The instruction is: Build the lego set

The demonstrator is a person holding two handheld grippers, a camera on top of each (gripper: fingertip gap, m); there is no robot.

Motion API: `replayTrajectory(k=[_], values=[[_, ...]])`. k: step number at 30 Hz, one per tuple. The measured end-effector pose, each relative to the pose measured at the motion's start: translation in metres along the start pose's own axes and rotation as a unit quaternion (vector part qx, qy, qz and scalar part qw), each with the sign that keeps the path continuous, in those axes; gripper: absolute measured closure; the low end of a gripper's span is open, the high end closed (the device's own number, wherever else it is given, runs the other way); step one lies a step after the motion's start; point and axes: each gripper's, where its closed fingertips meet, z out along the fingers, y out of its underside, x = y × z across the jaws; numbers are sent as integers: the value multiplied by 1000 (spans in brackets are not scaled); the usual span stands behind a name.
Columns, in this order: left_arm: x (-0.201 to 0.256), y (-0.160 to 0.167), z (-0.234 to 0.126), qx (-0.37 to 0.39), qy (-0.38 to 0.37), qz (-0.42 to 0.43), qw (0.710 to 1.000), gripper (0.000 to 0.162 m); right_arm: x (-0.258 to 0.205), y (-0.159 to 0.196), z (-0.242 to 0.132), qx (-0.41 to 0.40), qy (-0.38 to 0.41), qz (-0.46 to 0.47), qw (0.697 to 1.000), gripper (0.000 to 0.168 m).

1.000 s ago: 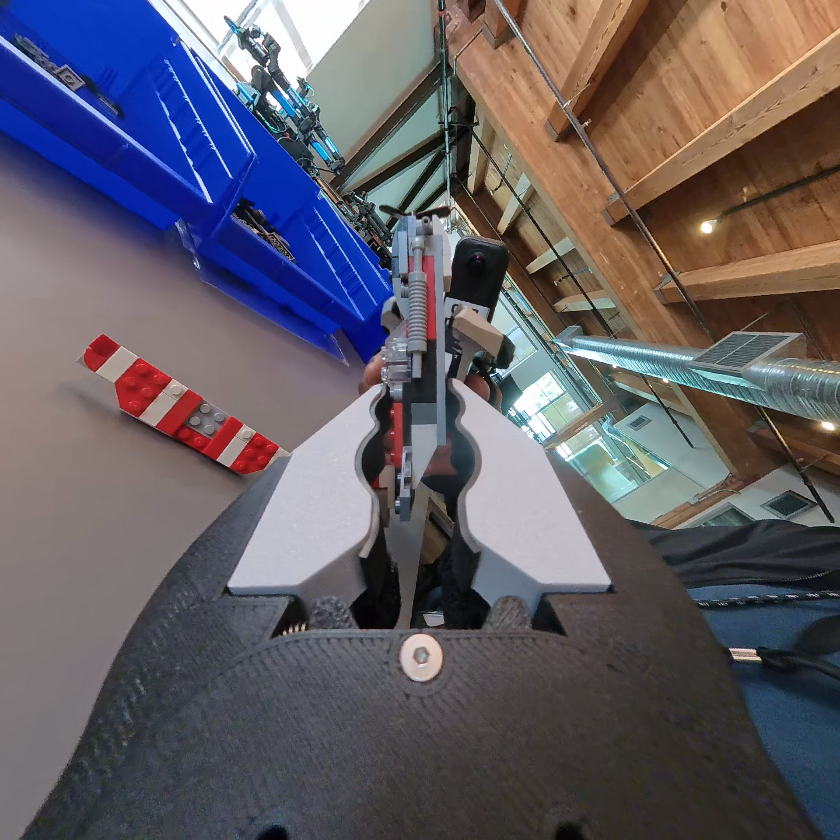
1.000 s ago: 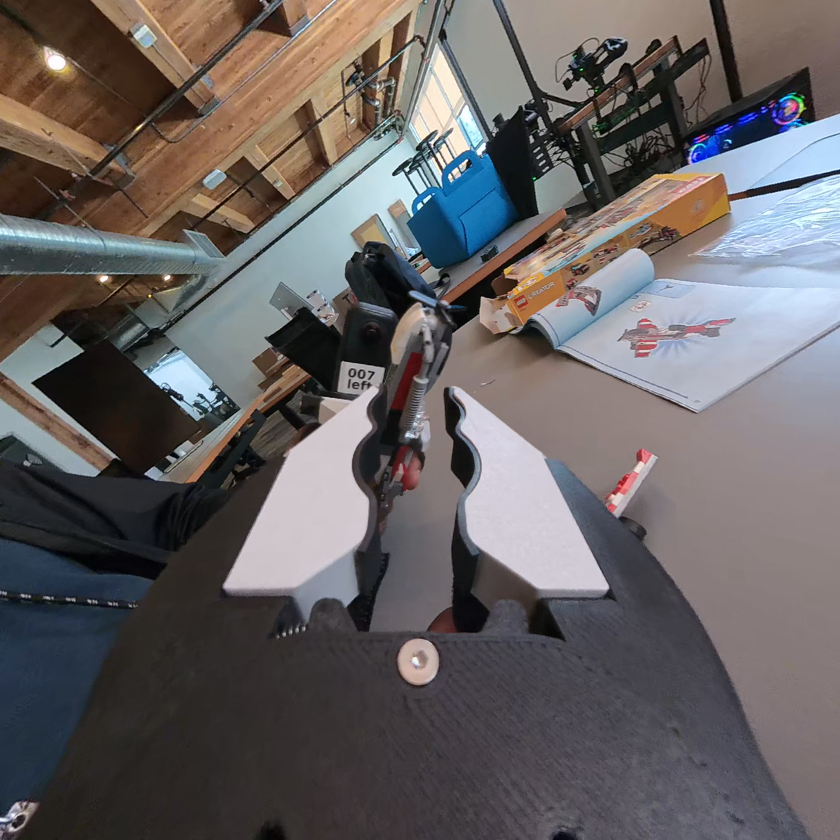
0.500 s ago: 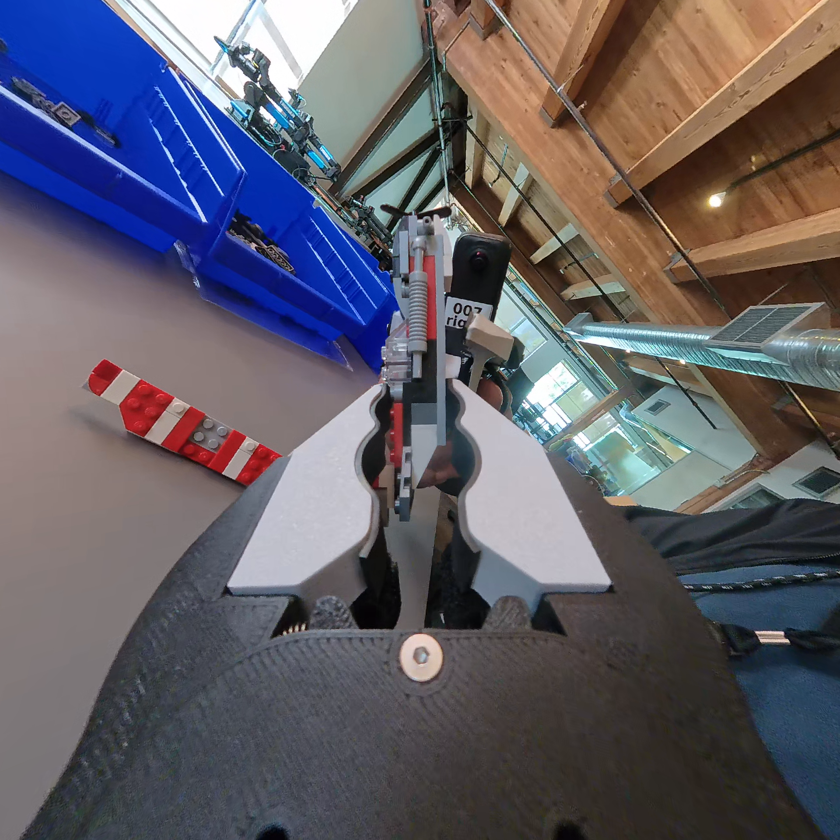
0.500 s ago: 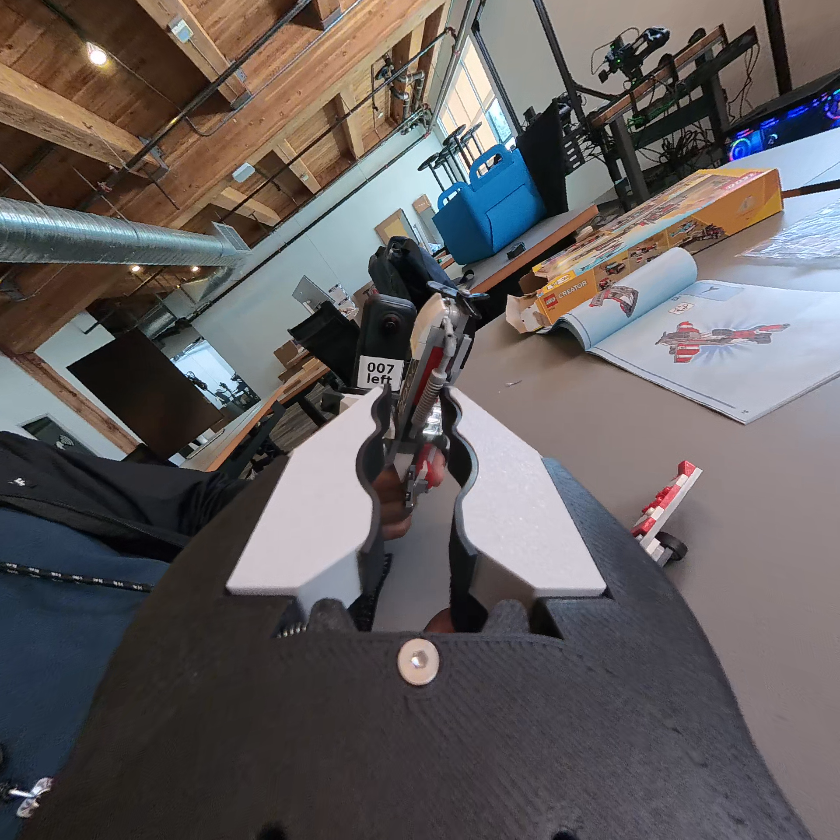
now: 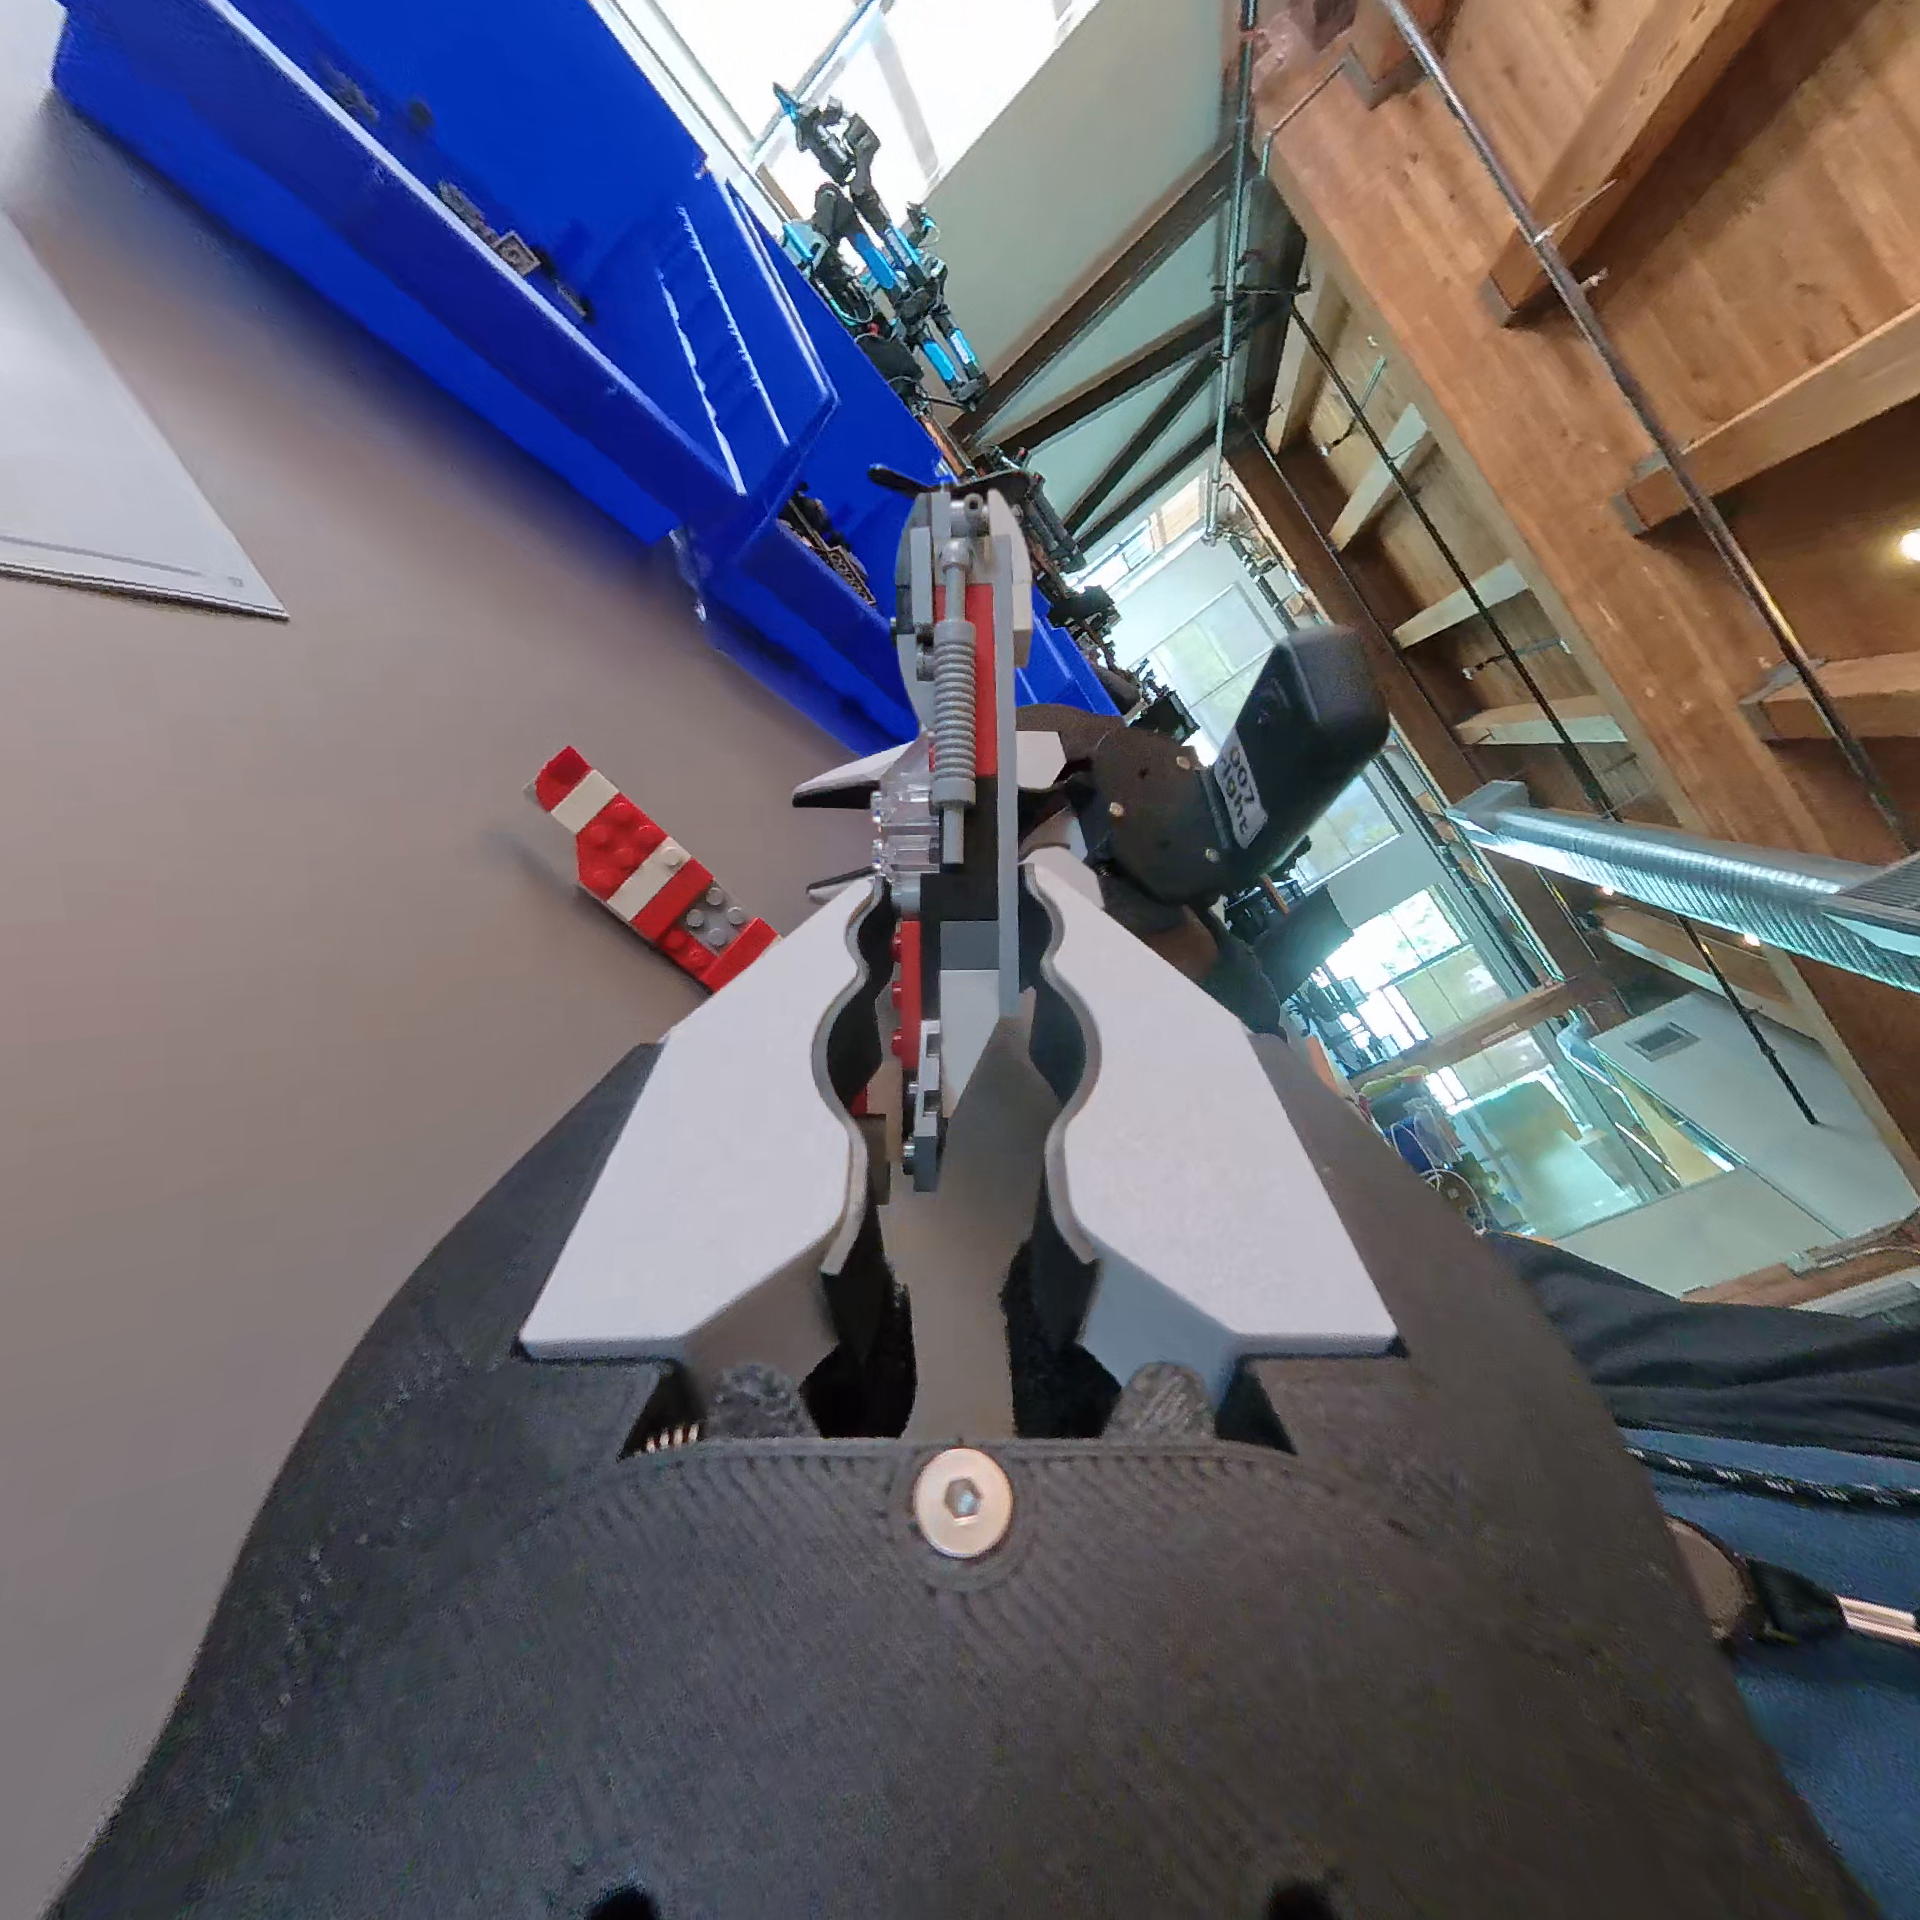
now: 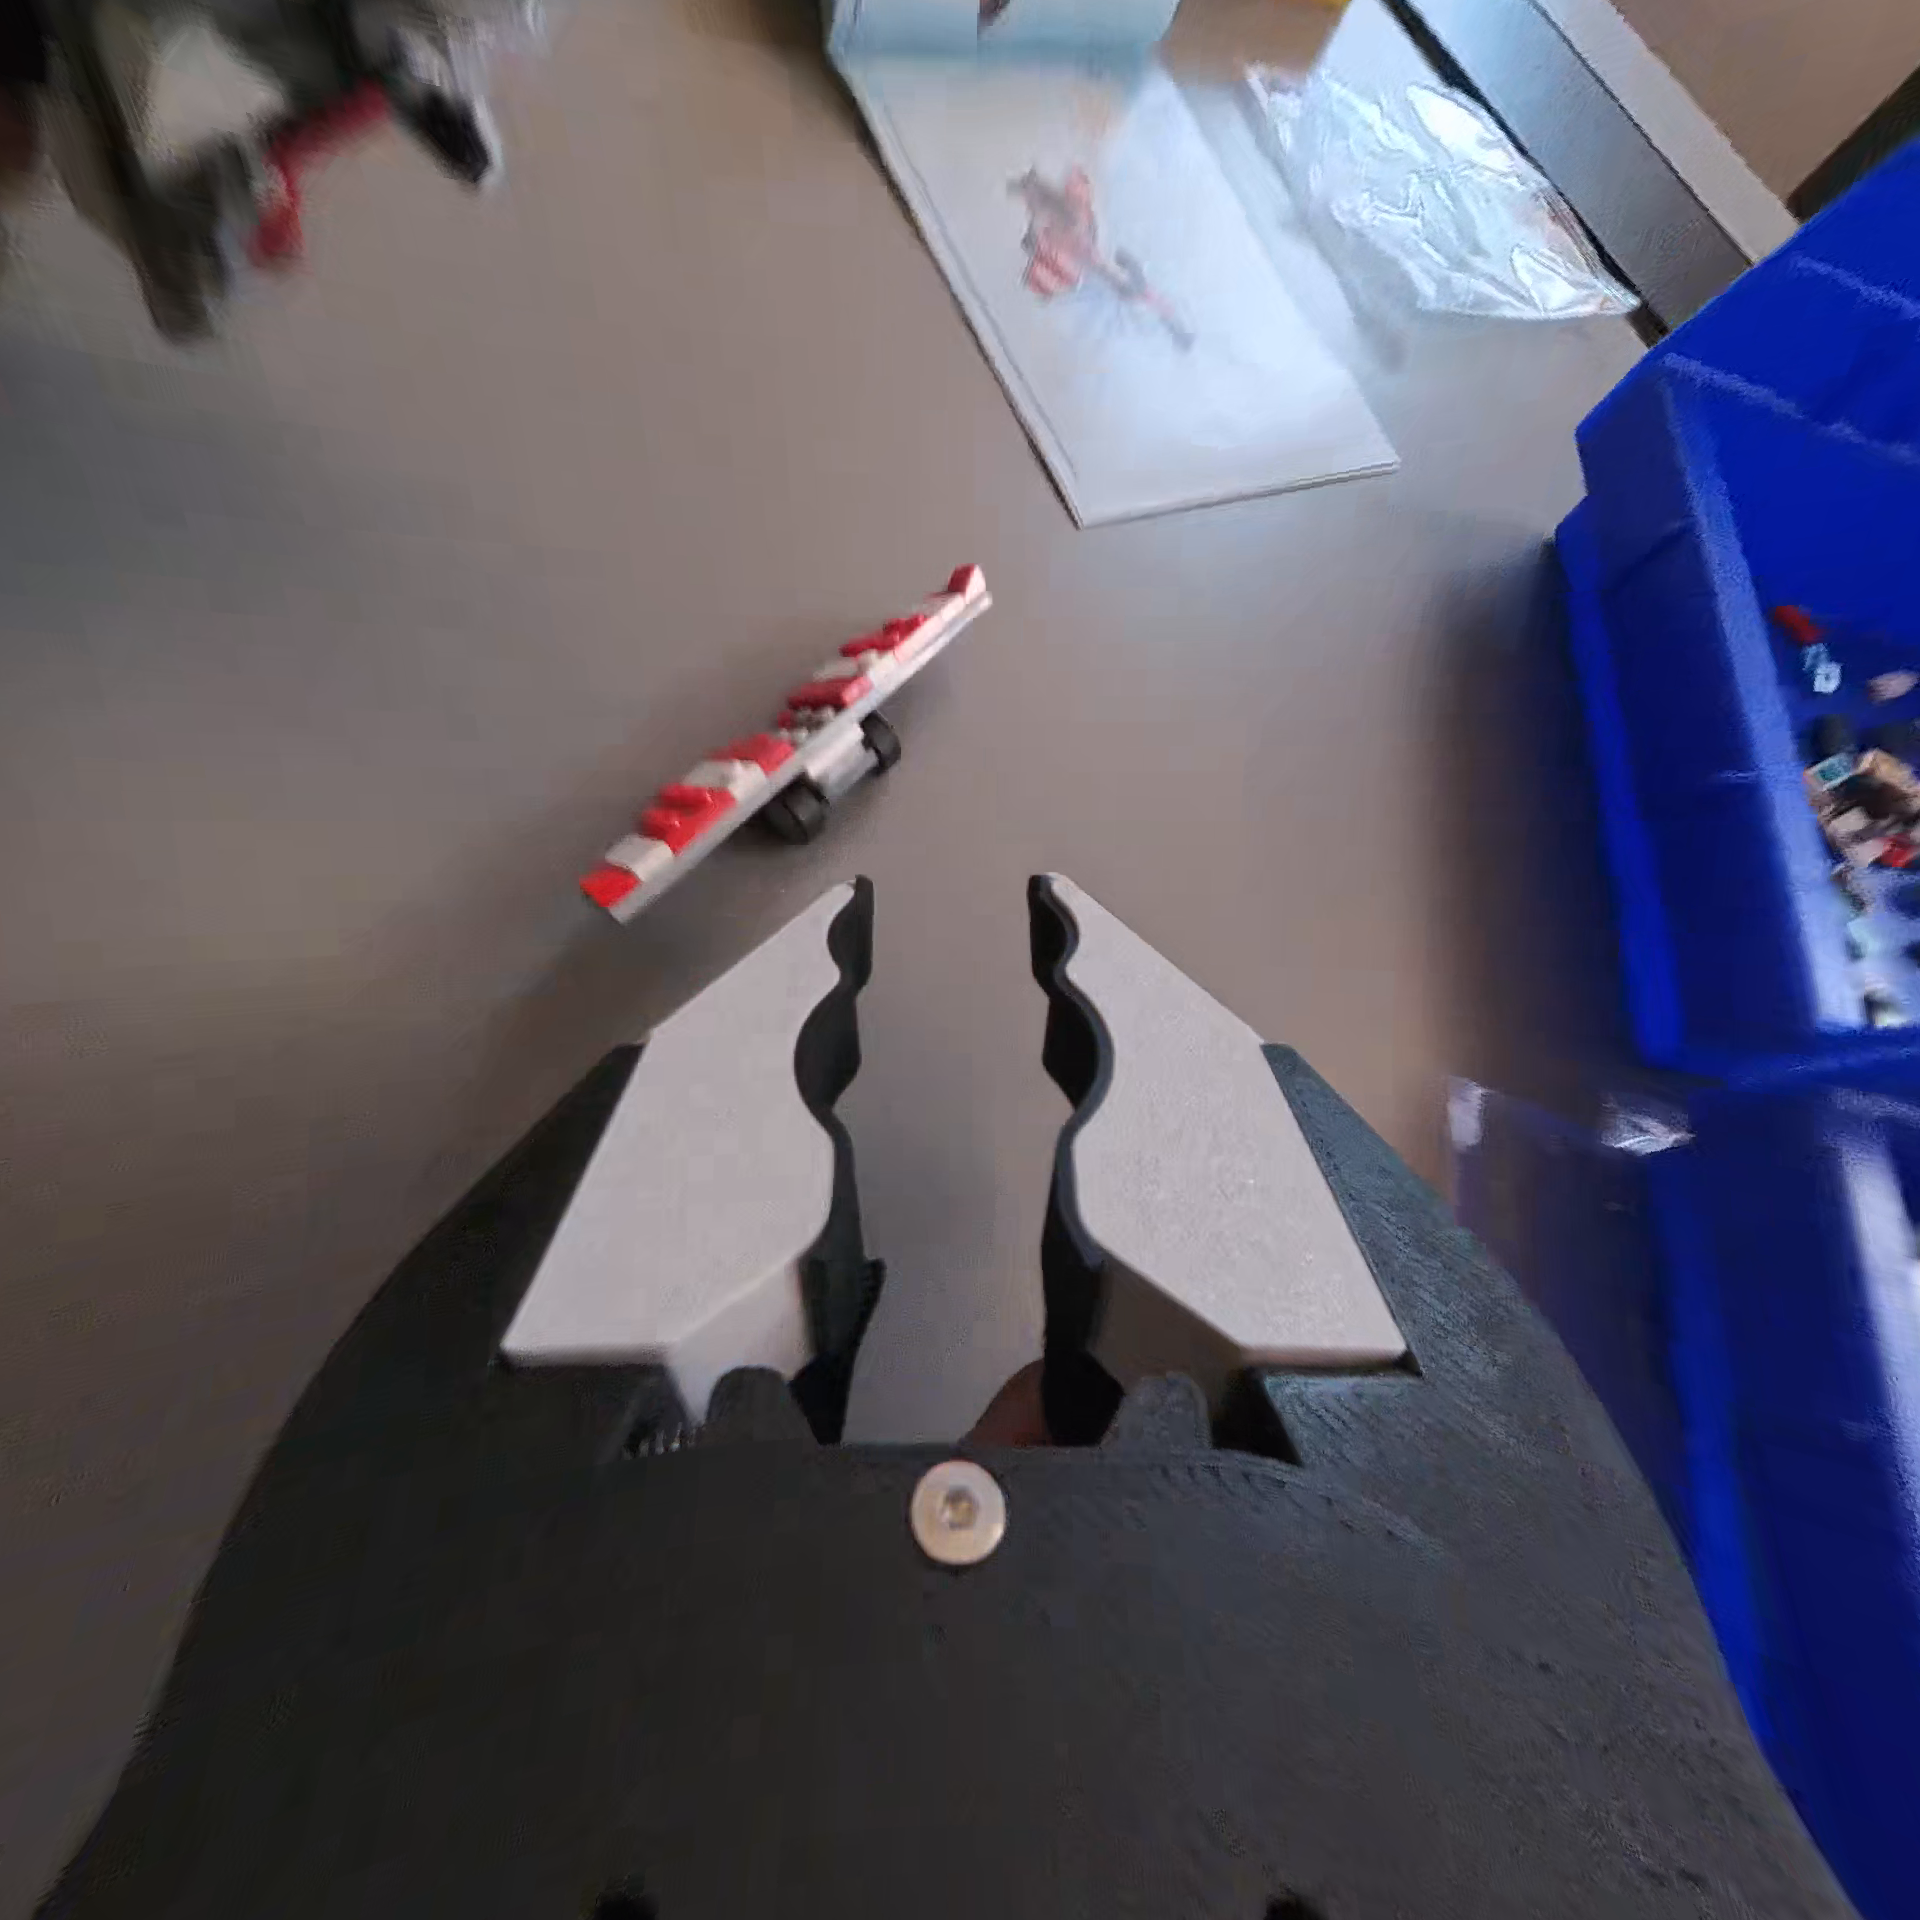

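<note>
My left gripper (image 5: 951, 883) is shut on a grey, black and red lego body (image 5: 961, 748) with a grey spring piece, held up above the table. It shows blurred at the top left of the right wrist view (image 6: 301, 156). A red and white striped lego wing (image 5: 649, 873) lies on the grey table; in the right wrist view the wing (image 6: 790, 738) rests on small black wheels just ahead and left of my right gripper (image 6: 951, 894). The right gripper is open and empty above the table. It also shows behind the body in the left wrist view (image 5: 1195, 821).
Blue parts bins (image 6: 1766, 727) with several loose pieces stand at the right; they also show in the left wrist view (image 5: 499, 260). An open instruction booklet (image 6: 1122, 291) and a clear plastic bag (image 6: 1434, 197) lie farther back. A person's dark clothing (image 5: 1714, 1382) is at the right. Tip to tip, the grippers are about 12 cm apart.
My right gripper has left the lego body, swung down towards the table and now points at the striped wing. My left gripper still holds the body, tilted slightly.
</note>
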Motion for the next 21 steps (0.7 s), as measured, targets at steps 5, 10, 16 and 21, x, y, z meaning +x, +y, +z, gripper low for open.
replayTrajectory(k=[5, 10, 16, 21], values=[[-1, 1, 0, -6, -9, 11, 1000, 140, -12, 1, 17, -27, -11, -85, 996, 131], [-1, 0, -1, -6, -11, 14, 1000, 140, -30, -12, 30, -29, -11, -105, 994, 129], [1, -5, -7, -1, -11, 15, 1000, 140, -37, -37, 27, 22, -27, -126, 991, 125], [1, -7, -11, -18, -9, 25, 999, 140, -38, -34, 22, 15, -46, -231, 972, 119]])
